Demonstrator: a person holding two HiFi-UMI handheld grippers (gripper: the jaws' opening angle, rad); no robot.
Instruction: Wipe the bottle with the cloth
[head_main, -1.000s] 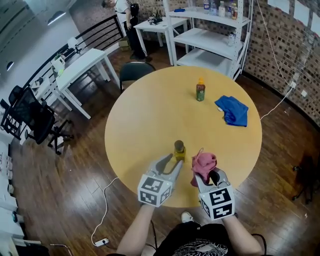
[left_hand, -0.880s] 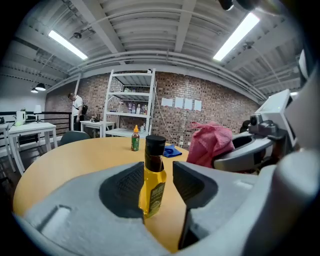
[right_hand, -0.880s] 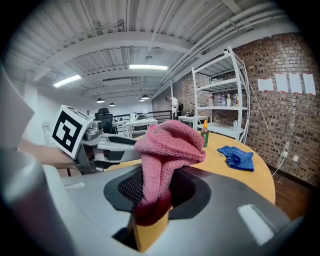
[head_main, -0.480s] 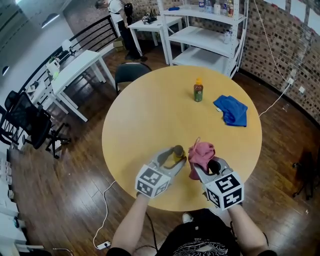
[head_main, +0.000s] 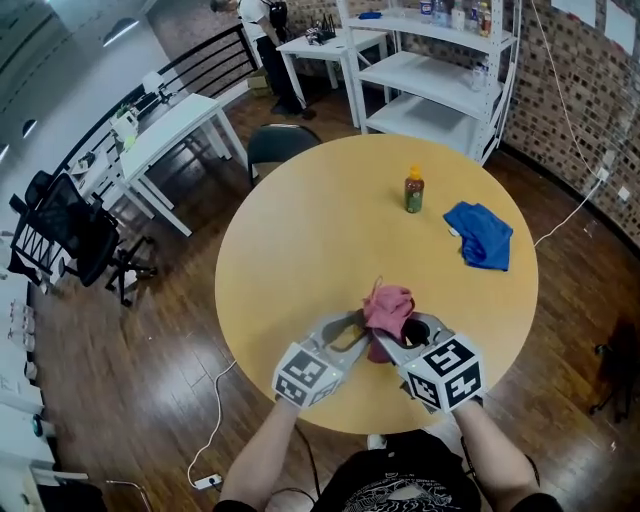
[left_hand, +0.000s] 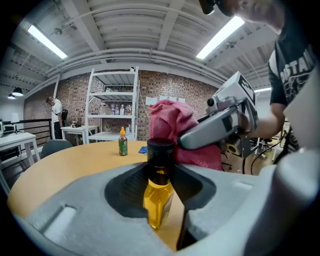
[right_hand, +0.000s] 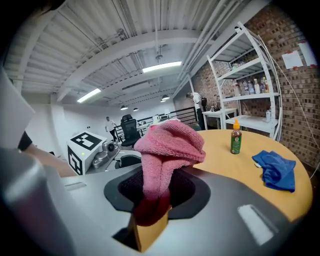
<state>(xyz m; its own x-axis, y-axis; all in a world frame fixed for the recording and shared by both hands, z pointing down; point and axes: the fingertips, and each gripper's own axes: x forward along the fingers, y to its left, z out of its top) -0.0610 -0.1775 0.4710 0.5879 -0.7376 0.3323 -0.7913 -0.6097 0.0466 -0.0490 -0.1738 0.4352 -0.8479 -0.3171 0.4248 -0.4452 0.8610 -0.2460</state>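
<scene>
- Bottle (left_hand: 159, 190), small with amber liquid and a black cap, is standing upright between the jaws of the left gripper (head_main: 345, 328), near the edge of the round table (head_main: 300, 230) closest to the person.
- Left gripper's jaws have just been closing with the bottle between them. They are now pinching its body low down, leaving cap and shoulder sticking out. My read: that is keeping the upper surface free for wiping.
- Whether the bottle's base is resting on the table or hanging just above it, I can't tell.
- Right gripper (head_main: 395, 335) is clamping the pink cloth (right_hand: 167, 145) by its lower folds. The bunched end is poking out past the jaw tips, so it is working as a soft pad and no hard jaw is meeting the bottle.
- Cloth bunch is sitting right at the bottle's cap on its right side and looks to be touching it. From above it is covering the bottle.
- Judgement: the wipe is just getting going. The left grip is acting as the anchor while the right does the rubbing.
- Blue cloth (head_main: 480, 235) and orange-capped sauce bottle (head_main: 414, 190) are lying well apart on the far side, out of play.
</scene>
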